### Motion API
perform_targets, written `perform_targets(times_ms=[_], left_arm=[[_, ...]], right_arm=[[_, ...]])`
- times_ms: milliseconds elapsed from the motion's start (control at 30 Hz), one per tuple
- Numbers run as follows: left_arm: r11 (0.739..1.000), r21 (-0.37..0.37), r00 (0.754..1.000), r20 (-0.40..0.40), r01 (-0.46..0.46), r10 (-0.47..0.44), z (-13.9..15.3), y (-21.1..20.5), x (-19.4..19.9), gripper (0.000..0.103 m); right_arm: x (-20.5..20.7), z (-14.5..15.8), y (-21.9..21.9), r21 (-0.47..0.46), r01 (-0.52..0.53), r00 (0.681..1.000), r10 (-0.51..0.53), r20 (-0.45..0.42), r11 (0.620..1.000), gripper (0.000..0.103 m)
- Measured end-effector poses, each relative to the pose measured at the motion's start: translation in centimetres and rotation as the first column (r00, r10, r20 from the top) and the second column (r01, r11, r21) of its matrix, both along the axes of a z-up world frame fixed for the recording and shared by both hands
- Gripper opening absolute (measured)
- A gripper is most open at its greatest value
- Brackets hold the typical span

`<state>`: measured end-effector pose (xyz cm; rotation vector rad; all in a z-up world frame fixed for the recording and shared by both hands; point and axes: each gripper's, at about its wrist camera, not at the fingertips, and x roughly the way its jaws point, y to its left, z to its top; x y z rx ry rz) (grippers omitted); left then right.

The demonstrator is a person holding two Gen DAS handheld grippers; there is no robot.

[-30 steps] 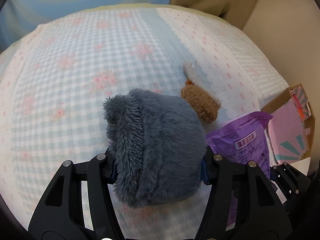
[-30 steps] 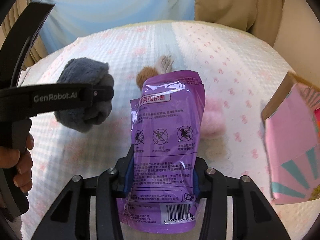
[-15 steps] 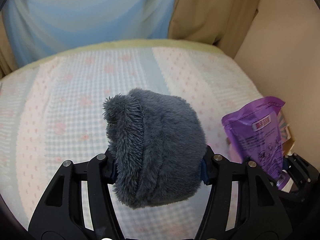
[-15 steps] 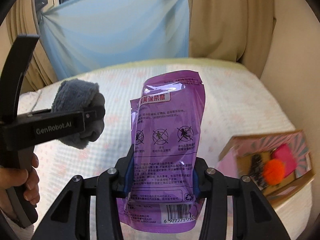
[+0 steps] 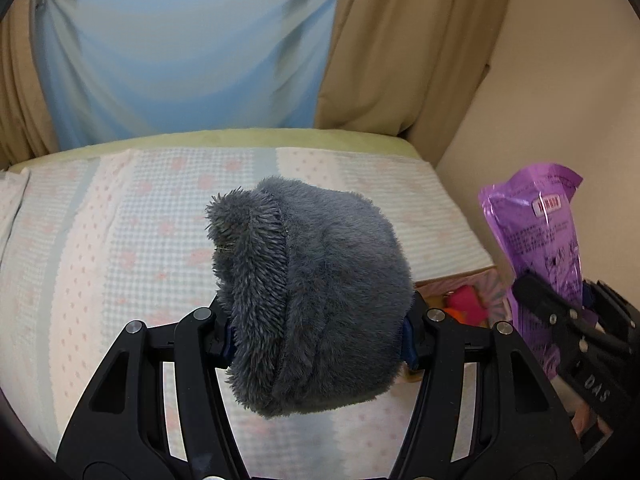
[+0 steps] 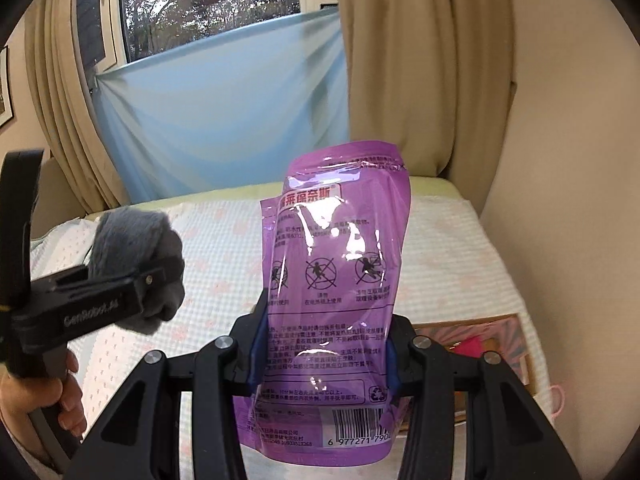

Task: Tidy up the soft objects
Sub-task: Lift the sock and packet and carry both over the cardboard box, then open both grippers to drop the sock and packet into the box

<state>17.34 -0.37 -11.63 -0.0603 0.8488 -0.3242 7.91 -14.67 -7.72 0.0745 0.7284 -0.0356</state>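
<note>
The left gripper (image 5: 316, 330) was clenched on a fuzzy grey plush hat (image 5: 312, 296), held above the checked bedspread (image 5: 120, 248); the right gripper (image 6: 324, 354) grasped an upright purple plastic pouch (image 6: 332, 292). The open cardboard box (image 6: 516, 344) lay at four o'clock, nearer the right gripper; the pouch's long axis stood vertical.

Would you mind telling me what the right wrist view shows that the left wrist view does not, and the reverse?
Only the right wrist view shows the window with trees outside, the person's left hand on the gripper handle, and the pouch's barcode. Only the left wrist view shows the seam of the grey plush item head-on, clamped in the left gripper. Both show the purple pouch held in the right gripper, the patterned bedspread, the blue sheet, the beige curtains and part of the box.
</note>
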Motion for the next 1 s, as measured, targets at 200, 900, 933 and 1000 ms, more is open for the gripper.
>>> perform_targets(times_ms=[200, 900, 933, 1000], left_arm=[[1.000, -0.015, 1.000, -0.005, 0.007, -0.007, 0.9, -6.4, -3.1, 0.055], [0.989, 0.008, 0.962, -0.235, 0.148, -0.142, -9.5, -24.7, 0.6, 0.055], [0.988, 0.014, 0.956, -0.254, 0.153, -0.145, -10.5, -25.2, 1.1, 0.055], [0.987, 0.019, 0.948, -0.284, 0.158, -0.146, -12.4, -25.1, 2.0, 0.055]], right_arm=[[-1.5, 1.6, -5.2, -0.002, 0.004, 1.000, -0.004, 0.000, 1.000, 0.042], [1.4, -10.2, -23.1, 0.130, 0.169, 0.937, -0.119, -0.327, 0.977, 0.042], [1.7, -10.9, -23.6, 0.138, 0.177, 0.931, -0.121, -0.344, 0.974, 0.042], [2.5, -12.6, -24.2, 0.149, 0.199, 0.916, -0.129, -0.381, 0.969, 0.042]])
